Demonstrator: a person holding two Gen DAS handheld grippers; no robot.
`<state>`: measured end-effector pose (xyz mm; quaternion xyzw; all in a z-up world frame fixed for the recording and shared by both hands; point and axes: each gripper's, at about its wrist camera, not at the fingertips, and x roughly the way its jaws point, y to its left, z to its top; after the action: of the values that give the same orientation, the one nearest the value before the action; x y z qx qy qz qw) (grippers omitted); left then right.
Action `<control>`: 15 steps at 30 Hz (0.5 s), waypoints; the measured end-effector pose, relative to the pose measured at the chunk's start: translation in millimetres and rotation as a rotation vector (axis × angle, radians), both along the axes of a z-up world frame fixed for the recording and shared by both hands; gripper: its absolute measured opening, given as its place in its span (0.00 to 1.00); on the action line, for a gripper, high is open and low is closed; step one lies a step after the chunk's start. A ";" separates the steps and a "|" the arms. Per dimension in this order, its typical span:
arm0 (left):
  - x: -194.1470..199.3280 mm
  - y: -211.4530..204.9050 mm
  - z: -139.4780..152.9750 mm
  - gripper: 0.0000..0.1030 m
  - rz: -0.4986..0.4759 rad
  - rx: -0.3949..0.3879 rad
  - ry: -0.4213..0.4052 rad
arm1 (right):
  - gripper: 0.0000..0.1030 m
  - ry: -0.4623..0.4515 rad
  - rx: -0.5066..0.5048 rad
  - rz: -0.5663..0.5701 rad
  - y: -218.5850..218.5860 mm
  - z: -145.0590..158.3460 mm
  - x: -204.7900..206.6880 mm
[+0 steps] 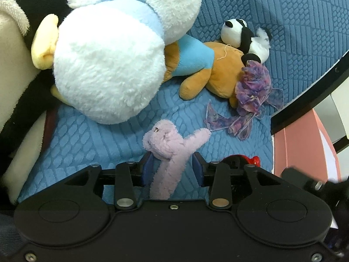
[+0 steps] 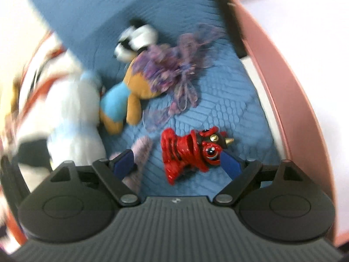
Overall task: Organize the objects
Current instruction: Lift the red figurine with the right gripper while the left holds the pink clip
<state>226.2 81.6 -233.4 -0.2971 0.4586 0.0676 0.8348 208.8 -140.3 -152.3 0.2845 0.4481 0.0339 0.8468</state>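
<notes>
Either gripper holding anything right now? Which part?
Neither. The left gripper straddles the pink plush toy, jaws open; the right gripper is open around the red figurine.

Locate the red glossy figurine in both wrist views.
Left wrist: only its top shows, low right of centre, behind the left gripper's right linkage: red figurine.
Right wrist: lower centre, between the open fingers of the right gripper, red figurine.
Shared landmark: purple ribbon bundle.

A blue quilted cushion [image 1: 294,21] with a raised brick-like pattern is seen covering the seat and backrest. A black curved frame bar [image 1: 309,91] is noted along its right edge. A pink-rimmed white panel [image 2: 290,69] is observed just beside the cushion.
</notes>
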 end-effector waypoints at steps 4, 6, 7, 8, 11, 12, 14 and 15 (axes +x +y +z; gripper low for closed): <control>0.6 0.0 -0.7 0.37 -0.004 -0.001 0.005 | 0.85 0.030 0.173 -0.231 -8.6 -7.0 -3.1; 0.9 0.9 -1.6 0.37 -0.001 -0.006 0.009 | 0.85 0.055 0.224 -0.324 -10.9 -13.7 -5.1; 1.1 1.5 -2.0 0.37 0.002 -0.011 0.010 | 0.85 0.079 0.243 -0.372 -11.5 -17.7 -6.2; 1.6 2.2 -2.6 0.37 0.005 -0.015 0.012 | 0.85 0.101 0.261 -0.409 -12.0 -20.8 -6.4; 3.1 4.9 -4.3 0.37 0.004 -0.035 0.017 | 0.85 0.158 0.330 -0.510 -13.8 -36.0 -9.4; 4.1 6.4 -5.5 0.39 -0.001 -0.045 0.020 | 0.85 0.167 0.348 -0.522 -14.4 -40.0 -8.9; 5.9 9.7 -9.4 0.40 -0.010 -0.068 0.034 | 0.85 0.188 0.372 -0.547 -13.5 -50.0 -7.4; 5.2 11.6 -9.4 0.40 -0.002 -0.075 0.031 | 0.85 0.200 0.380 -0.555 -12.9 -54.2 -5.5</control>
<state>231.4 93.1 -242.8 -0.3268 0.4740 0.0539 0.8159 203.4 -153.2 -206.5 0.5500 0.4202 -0.1427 0.7075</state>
